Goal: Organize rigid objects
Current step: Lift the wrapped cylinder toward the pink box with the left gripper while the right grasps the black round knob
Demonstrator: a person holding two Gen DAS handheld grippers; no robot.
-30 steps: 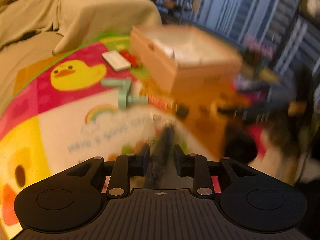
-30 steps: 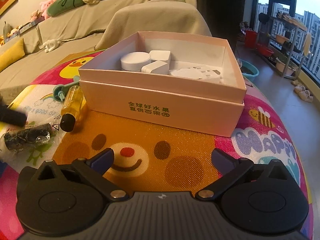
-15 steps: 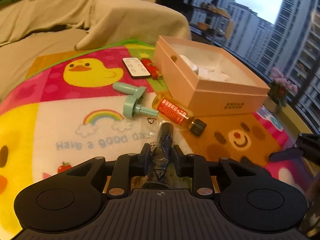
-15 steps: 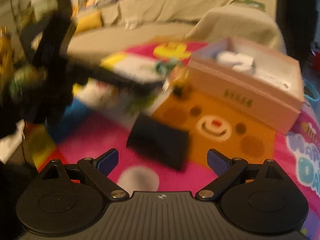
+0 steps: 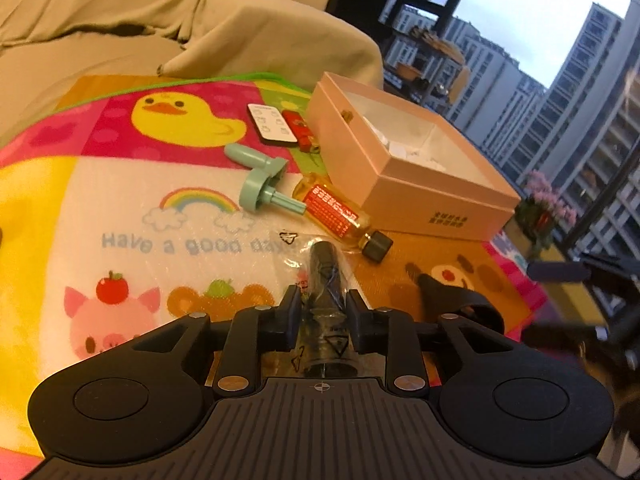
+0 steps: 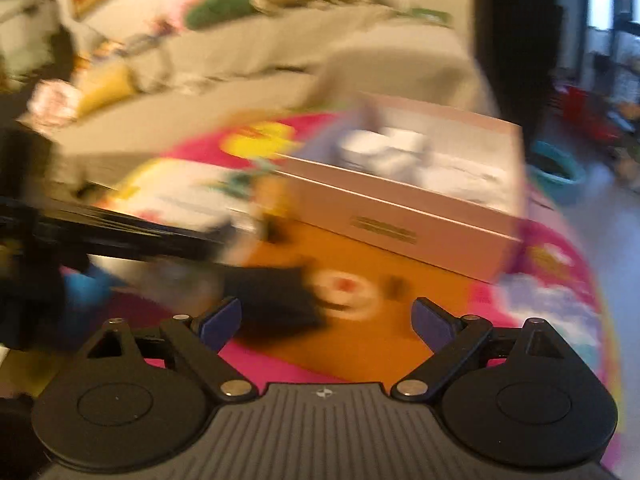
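My left gripper (image 5: 320, 304) is shut on a dark cylinder in a clear plastic bag (image 5: 326, 276), held above the colourful mat. Beyond it lie a yellow bottle with a red label and black cap (image 5: 340, 218), a teal plastic tool (image 5: 260, 184), a white remote (image 5: 270, 124) and a red lighter (image 5: 298, 130). An open pink box (image 5: 404, 160) with white items stands to the right. My right gripper (image 6: 326, 320) is open and empty, above the mat in front of the pink box (image 6: 400, 204); its view is blurred.
A beige covered sofa (image 5: 120, 20) lies behind the mat. The right gripper's black finger (image 5: 452, 296) shows at the right of the left wrist view. The left gripper shows as a dark blur (image 6: 100, 232) in the right wrist view. Windows and a shelf stand at the far right.
My left gripper has lifted and drawn back with the bagged cylinder. My right gripper has swung back towards the box, its view still blurred.
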